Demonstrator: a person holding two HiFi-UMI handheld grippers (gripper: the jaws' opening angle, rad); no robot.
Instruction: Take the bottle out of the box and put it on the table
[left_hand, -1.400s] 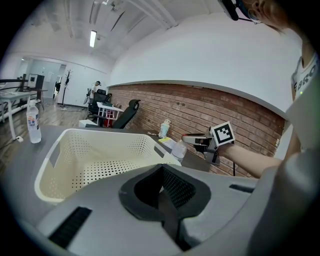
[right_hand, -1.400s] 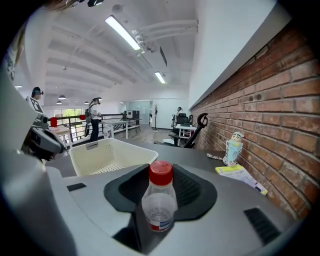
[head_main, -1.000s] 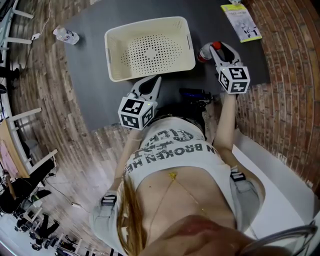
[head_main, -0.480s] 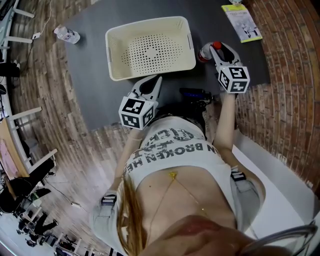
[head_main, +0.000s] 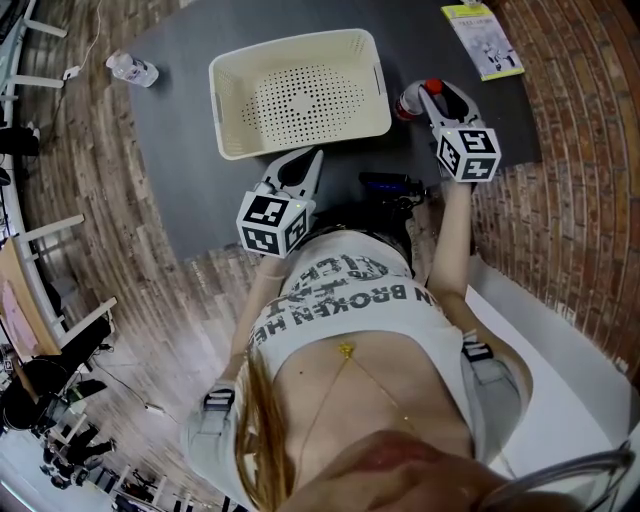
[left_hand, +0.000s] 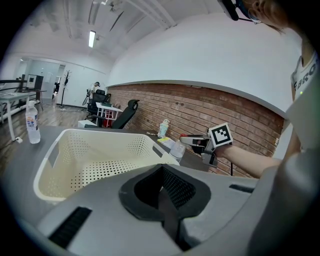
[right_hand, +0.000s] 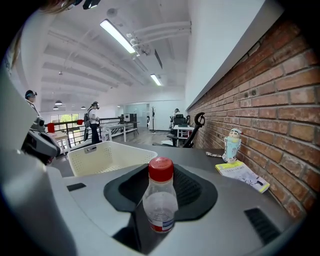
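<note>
Bottle (right_hand: 160, 197) was pinched in right gripper (head_main: 430, 97) jaws beside basket (head_main: 222, 120), left gripper (head_main: 306, 166) jaws pressed together; upright set-down on desk (head_main: 180, 180), then release, was judged next.

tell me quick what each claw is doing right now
left claw: closed, empty
right claw: closed on the bottle

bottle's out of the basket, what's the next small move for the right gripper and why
Probably lower the bottle onto the bare table right of the basket, then open. The right gripper is shut on it, clear of the basket's rim. Whether it touches the table yet I can't tell.
</note>
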